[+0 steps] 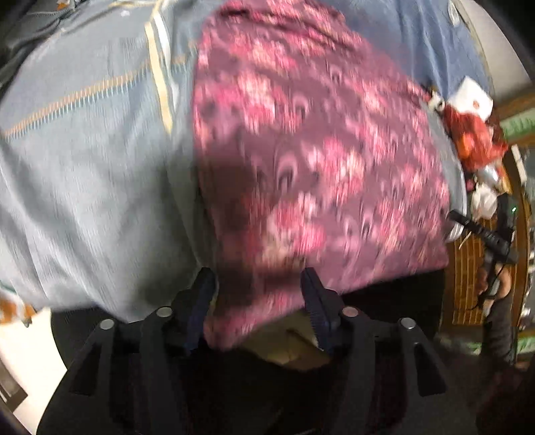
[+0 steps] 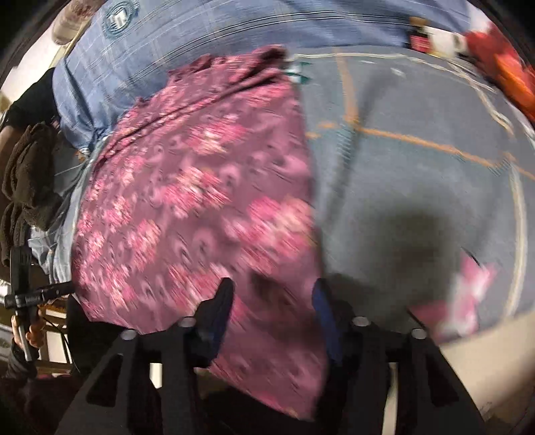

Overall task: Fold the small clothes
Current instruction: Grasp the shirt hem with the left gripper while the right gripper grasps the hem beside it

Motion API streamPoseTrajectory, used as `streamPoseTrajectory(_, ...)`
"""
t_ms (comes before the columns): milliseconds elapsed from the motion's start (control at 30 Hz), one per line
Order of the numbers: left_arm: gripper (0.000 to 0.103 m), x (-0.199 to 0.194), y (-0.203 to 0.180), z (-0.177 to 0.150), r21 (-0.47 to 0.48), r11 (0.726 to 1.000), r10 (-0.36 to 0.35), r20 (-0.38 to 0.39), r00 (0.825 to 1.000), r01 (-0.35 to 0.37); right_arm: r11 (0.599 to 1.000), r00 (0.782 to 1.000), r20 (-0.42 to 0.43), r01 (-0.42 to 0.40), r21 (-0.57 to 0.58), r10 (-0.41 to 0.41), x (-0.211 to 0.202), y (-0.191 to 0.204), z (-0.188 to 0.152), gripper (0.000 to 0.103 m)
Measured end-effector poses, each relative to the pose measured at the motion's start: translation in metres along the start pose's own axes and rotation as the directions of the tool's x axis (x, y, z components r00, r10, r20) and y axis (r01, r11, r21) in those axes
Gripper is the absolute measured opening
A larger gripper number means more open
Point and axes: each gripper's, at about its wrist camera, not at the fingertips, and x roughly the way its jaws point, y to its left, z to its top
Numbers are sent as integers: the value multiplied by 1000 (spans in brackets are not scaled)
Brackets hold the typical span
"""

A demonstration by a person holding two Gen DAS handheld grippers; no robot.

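A purple garment with a pink flower print lies spread on a grey-blue bedsheet. Both views are blurred by motion. My left gripper has its jaws wide apart, with the garment's near edge hanging between the fingers. In the right wrist view the same garment lies to the left, and my right gripper also stands open over its near corner, the cloth draping between the fingers. The right gripper shows small at the right edge of the left wrist view.
A blue checked cloth lies beyond the garment. Red and white items sit at the bed's right side. A dark brown cloth hangs at the left. A pink scrap lies near the bed's front edge.
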Motion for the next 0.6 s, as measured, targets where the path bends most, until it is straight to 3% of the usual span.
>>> streamPoseTrajectory(67,63,5,-1,-7,15,1000,5,-19,1000,-5,1000,1000,-19,4,16,-4,-2,-13,-15,61)
streamPoseTrajectory(233,64,21,7,-19,8,1000,-3,-90,996,4,999,996,-73,-38,35,41,16,-18,-34,61)
streamPoseTrajectory(333,64,31,16,-22,-31,999,-22,-116,993,18,993,988,-107,-114,-1,113,27,-9,-37,62)
streamPoseTrajectory(400,64,35,21,-22,-52,998,-34,-113,993,29,990,984,-136,-128,-61,119,33,1,-38,63)
streamPoseTrajectory(433,62,36,21,-22,-51,998,-38,-107,994,32,989,984,-144,-119,-90,105,34,4,-38,63)
streamPoseTrajectory(467,51,37,20,-23,-31,999,-34,-116,993,31,987,983,-152,-117,-115,99,34,6,-38,63)
streamPoseTrajectory(500,38,37,18,-24,-19,999,-29,-109,994,27,985,982,-160,-125,-122,105,33,6,-39,56)
streamPoseTrajectory(533,10,38,17,-24,-11,999,-37,-122,992,35,982,979,-167,-140,-127,118,32,6,-39,30)
streamPoseTrajectory(567,5,39,16,-25,-12,999,-52,-135,989,51,979,976,-175,-153,-133,129,30,6,-41,13)
streamPoseTrajectory(600,5,37,16,-27,-19,997,-72,-135,988,70,977,976,-174,-158,-145,132,27,7,-42,4)
